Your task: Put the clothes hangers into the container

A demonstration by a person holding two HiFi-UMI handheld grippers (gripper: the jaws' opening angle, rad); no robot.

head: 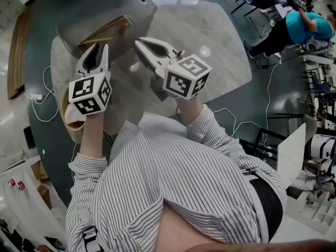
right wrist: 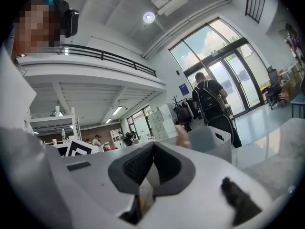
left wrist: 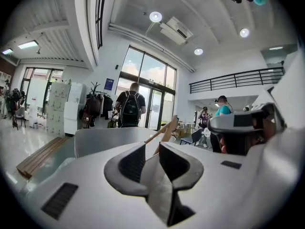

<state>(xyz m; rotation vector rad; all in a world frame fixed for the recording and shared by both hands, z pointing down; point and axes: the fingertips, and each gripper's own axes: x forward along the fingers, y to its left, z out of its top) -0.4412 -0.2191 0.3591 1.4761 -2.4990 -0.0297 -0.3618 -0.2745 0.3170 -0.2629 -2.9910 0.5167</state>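
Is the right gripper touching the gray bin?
Apart. The head view shows bare table between the right gripper and the gray bin.

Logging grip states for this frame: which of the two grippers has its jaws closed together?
The right gripper: its jaw tips touch. The left gripper has its jaws apart, with nothing between them.

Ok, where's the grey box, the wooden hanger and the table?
grey box (head: pixel 100 7): head view, on its grey wall.
wooden hanger (left wrist: pixel 167 129): left gripper view, on its wooden arm.
table (head: pixel 210 30): head view, on a bare patch of its top.
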